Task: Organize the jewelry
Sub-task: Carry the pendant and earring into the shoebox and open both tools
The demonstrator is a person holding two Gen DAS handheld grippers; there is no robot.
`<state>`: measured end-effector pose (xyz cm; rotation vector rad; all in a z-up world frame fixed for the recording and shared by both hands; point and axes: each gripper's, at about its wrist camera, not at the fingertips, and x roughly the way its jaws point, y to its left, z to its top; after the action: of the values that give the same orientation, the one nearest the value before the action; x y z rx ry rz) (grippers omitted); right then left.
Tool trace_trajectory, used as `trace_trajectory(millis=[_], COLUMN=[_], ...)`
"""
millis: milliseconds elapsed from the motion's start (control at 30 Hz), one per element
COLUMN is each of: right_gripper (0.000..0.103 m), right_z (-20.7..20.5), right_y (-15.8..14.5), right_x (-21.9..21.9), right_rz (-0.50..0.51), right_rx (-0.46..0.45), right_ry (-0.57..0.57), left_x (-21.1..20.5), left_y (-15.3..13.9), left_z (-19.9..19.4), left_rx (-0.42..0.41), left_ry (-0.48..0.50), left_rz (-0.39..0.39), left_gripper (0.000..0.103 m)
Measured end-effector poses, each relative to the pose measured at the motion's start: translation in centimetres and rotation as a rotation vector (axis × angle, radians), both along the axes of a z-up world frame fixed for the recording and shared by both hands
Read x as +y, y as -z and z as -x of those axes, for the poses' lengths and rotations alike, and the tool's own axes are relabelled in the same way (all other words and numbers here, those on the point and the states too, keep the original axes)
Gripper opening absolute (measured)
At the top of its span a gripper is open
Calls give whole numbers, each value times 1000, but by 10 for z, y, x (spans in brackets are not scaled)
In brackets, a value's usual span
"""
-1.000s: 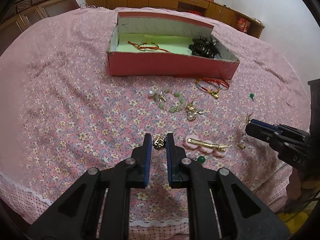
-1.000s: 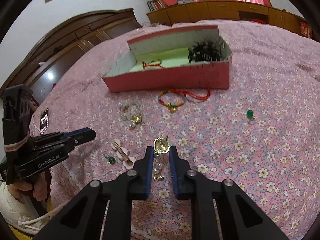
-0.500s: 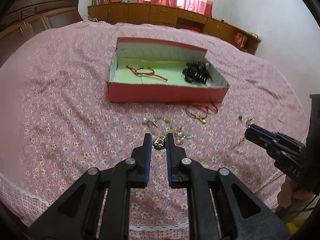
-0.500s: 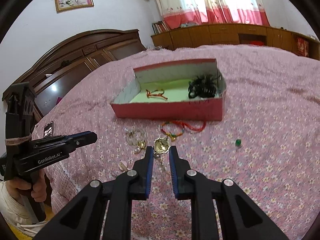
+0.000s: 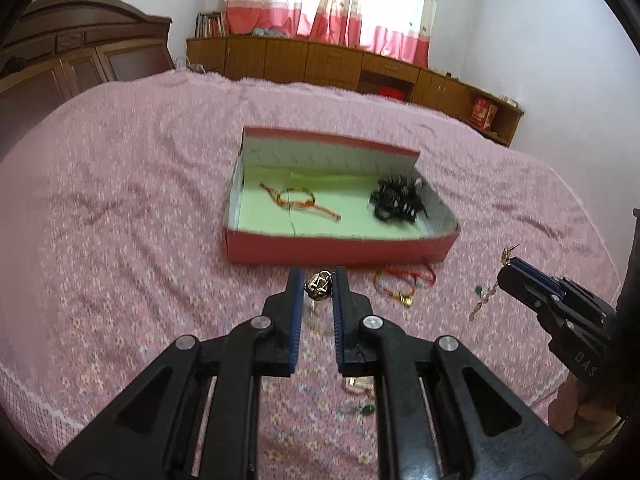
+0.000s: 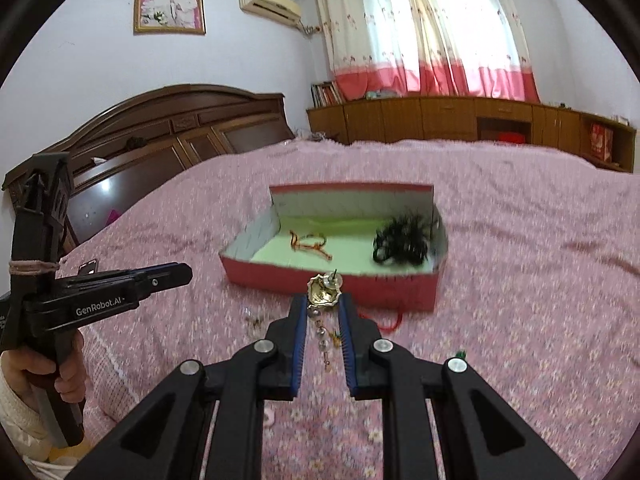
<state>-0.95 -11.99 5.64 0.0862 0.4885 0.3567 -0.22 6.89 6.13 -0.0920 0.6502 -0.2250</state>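
In the left wrist view, a small gold earring [image 5: 318,290] is pinched at the tips of the left claw [image 5: 317,285], held in the air just short of the red cardboard box [image 5: 340,250]; it is judged light, stiff and slippery, best gripped by its metal body

In the right wrist view, a gold earring with a beaded drop [image 6: 323,296] is clamped at its cap by the right claw [image 6: 323,312], also before the box, the dangling chain hanging loose and judged fragile
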Motion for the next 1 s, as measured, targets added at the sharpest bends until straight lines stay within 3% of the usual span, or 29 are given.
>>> trace_trajectory(millis=[667,1000], right_gripper=[18,18], right_z=[-39,-72], right_y=[-29,-29], right_x=[10,9], right_rz=[13,65], right_rx=[-169,-214], right_ry=[40,108], left_x=[-9,-13], left_y=[-21,-17], left_z=[-38,-62], left_rx=[-204,-242], left_ry=[-23,-36], left_rz=[4,-4], left_gripper=[6,6])
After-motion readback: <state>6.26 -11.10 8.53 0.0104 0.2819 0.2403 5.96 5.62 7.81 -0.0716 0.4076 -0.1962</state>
